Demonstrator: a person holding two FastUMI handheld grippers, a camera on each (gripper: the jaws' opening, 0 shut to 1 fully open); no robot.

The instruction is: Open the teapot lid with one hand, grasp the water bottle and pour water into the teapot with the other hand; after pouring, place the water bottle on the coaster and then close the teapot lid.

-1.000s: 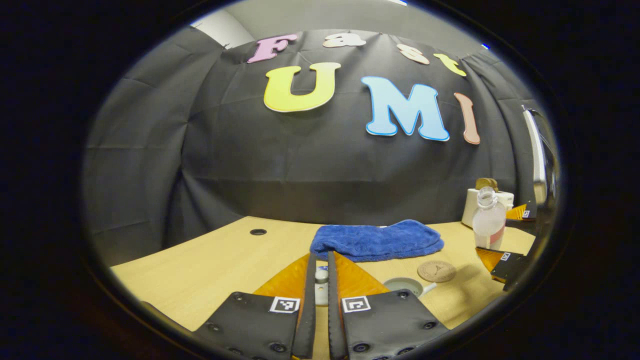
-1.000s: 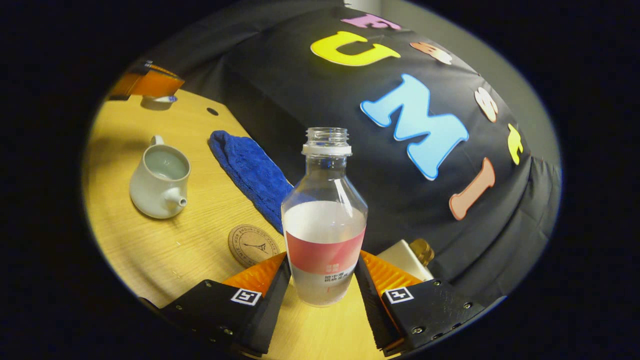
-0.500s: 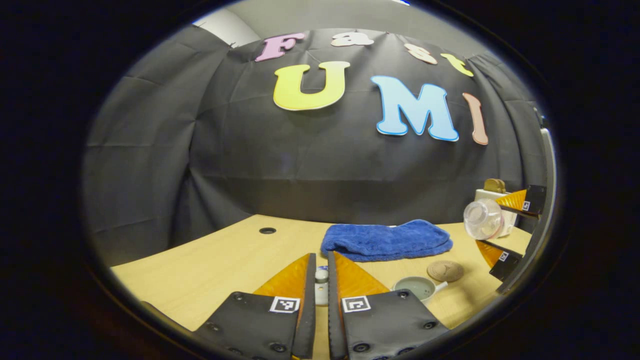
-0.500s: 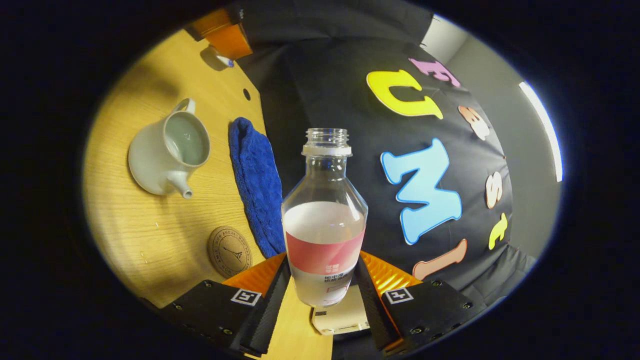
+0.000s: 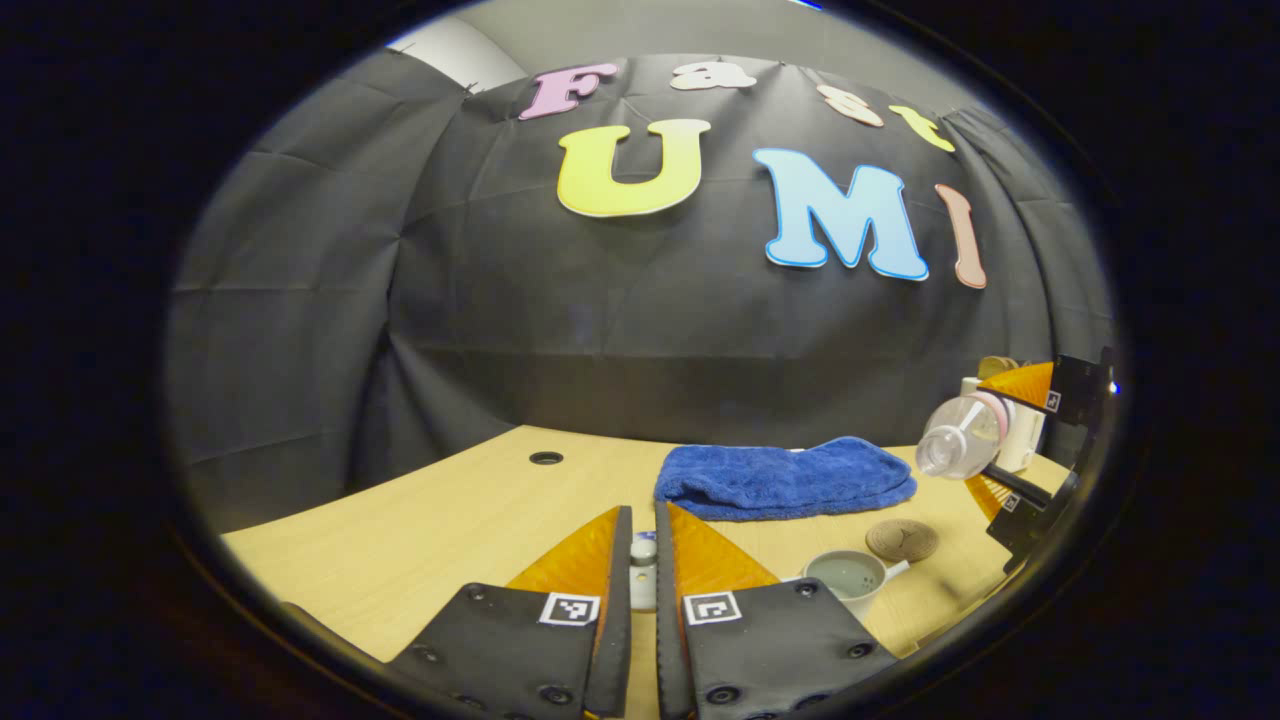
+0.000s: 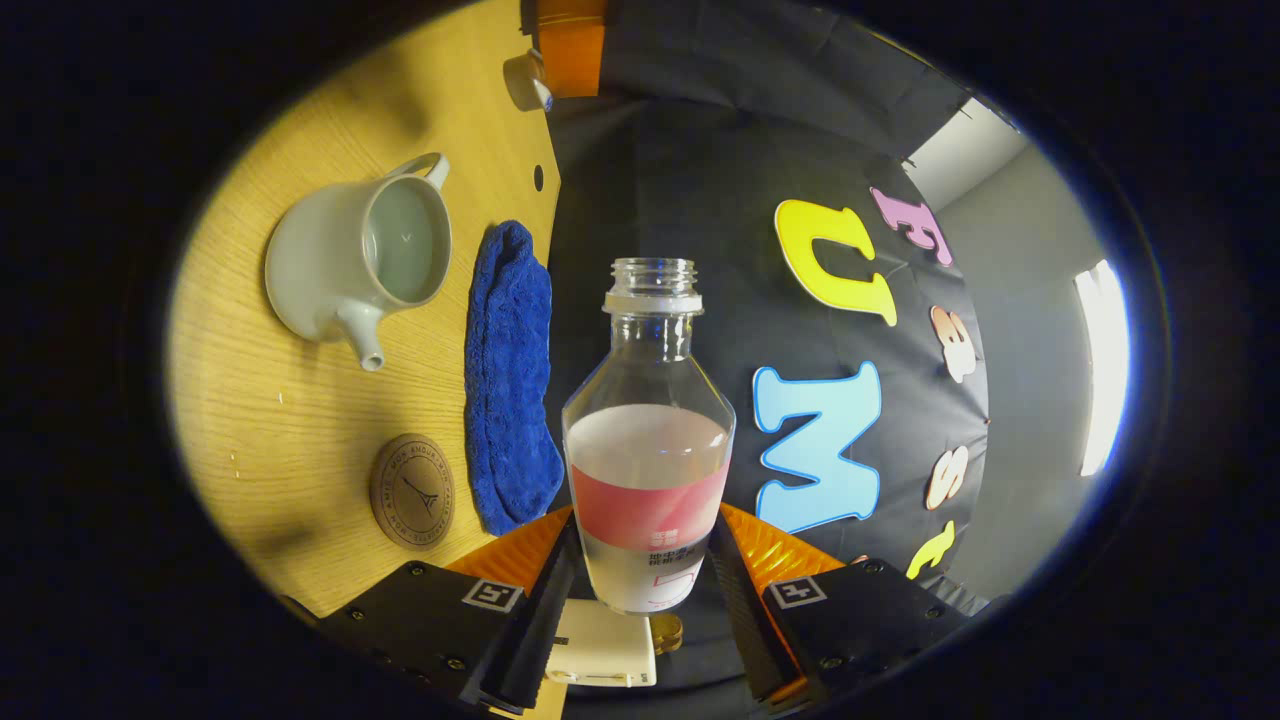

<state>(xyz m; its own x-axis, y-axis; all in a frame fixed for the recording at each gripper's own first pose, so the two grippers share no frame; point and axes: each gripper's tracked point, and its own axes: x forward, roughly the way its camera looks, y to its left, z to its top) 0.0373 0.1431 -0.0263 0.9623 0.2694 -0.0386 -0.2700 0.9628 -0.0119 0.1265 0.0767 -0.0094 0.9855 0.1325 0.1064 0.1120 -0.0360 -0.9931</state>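
The right gripper (image 6: 645, 575) is clamping the tipped bottle (image 6: 648, 470) above the table (image 6: 290, 400), near the open teapot (image 6: 350, 260); the left gripper (image 5: 641, 560) is pinching the lid (image 5: 643, 578)

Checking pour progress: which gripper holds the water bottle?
The right gripper: its fingers clamp the water bottle; the left gripper pinches the teapot lid.

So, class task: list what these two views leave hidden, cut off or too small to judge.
- Lid, left gripper view: mostly hidden between the fingers; just its knob shows.
- Teapot, same view: its base is cut off by the right finger.
- White box, right gripper view: largely behind the bottle.
- Coaster print: too small.
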